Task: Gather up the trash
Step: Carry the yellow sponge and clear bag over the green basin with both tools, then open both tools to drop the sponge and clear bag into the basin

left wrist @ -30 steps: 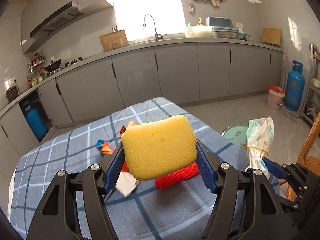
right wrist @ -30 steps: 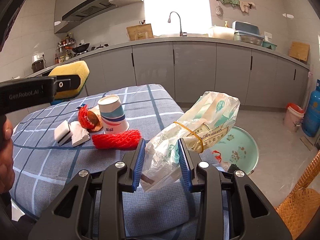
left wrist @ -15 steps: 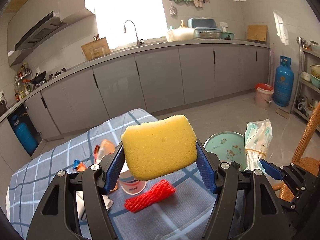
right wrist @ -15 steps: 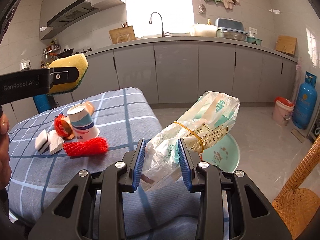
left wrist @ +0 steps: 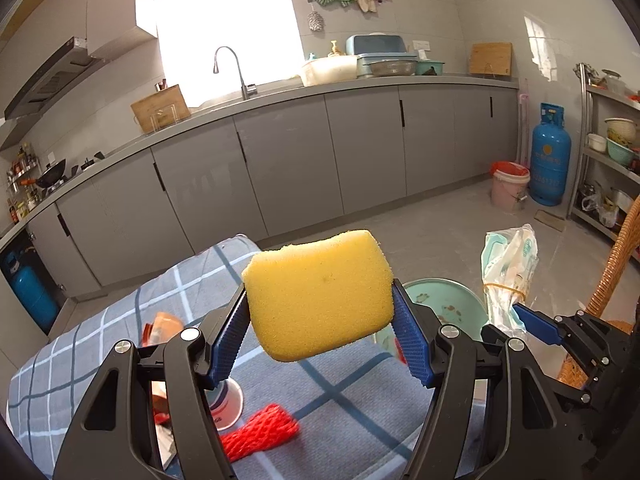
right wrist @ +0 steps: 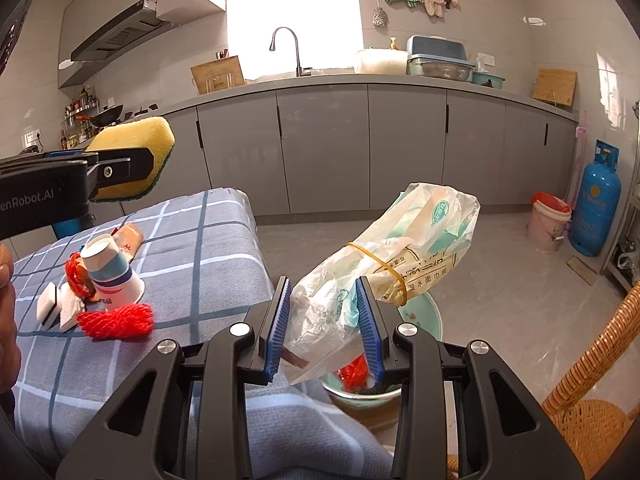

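Note:
My left gripper [left wrist: 320,336] is shut on a yellow sponge [left wrist: 318,294] with a green underside, held in the air over the checked tablecloth [left wrist: 352,400]. My right gripper [right wrist: 324,324] is shut on a crumpled plastic bag [right wrist: 384,256] bound by a rubber band, held past the table's right edge above a green basin [right wrist: 424,312] on the floor. The sponge [right wrist: 134,156] and left gripper also show at the left of the right wrist view. On the table lie a red foam net [right wrist: 116,320], an upturned paper cup [right wrist: 110,276], white scraps [right wrist: 60,308] and an orange wrapper [right wrist: 130,238].
Something red [right wrist: 354,372] lies in the basin. A wicker chair [right wrist: 592,392] stands at the right. Grey kitchen cabinets [right wrist: 360,148] run along the far wall, with a pink bucket [right wrist: 548,220] and a blue gas cylinder [right wrist: 594,204] on the floor beyond.
Both grippers have swung to the right with their loads. The table and its litter slid left in both views, and the basin now lies under the bag.

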Demonstrator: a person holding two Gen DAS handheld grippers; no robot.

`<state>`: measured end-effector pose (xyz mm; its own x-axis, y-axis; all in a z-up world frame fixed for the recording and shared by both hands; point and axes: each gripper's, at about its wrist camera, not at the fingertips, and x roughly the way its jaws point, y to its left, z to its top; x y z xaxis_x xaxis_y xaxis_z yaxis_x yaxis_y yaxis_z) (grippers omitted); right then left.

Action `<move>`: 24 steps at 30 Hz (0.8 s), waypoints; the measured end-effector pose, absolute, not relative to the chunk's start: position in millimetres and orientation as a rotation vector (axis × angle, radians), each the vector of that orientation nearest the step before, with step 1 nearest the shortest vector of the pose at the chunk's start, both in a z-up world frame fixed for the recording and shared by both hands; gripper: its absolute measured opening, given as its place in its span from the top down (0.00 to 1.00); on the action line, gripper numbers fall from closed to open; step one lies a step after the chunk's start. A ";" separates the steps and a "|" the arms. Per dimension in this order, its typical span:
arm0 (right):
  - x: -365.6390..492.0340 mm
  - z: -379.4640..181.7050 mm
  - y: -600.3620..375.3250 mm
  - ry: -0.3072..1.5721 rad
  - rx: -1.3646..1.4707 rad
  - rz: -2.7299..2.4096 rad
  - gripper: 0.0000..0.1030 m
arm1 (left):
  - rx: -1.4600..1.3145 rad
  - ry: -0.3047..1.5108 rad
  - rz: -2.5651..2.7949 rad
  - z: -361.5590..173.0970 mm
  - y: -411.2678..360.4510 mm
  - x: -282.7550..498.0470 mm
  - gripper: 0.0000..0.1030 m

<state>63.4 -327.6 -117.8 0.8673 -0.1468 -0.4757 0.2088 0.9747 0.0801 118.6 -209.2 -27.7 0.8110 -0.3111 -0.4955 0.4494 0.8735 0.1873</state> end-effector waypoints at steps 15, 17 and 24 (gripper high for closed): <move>102.8 -137.8 -385.2 0.543 0.126 -0.192 0.66 | 0.323 0.553 -0.457 -57.3 -258.6 164.5 0.34; 107.9 -143.0 -392.1 0.554 0.128 -0.188 0.66 | 0.331 0.568 -0.467 -63.7 -268.3 170.0 0.34; 123.2 -161.0 -416.9 0.578 0.158 -0.164 0.66 | 0.345 0.612 -0.489 -82.5 -292.4 189.9 0.34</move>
<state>123.2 -416.9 -161.0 0.8251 -0.1091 -0.5543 0.1977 0.9749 0.1023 189.9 -292.4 -82.5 0.7117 -0.3319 -0.6191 0.5305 0.8317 0.1640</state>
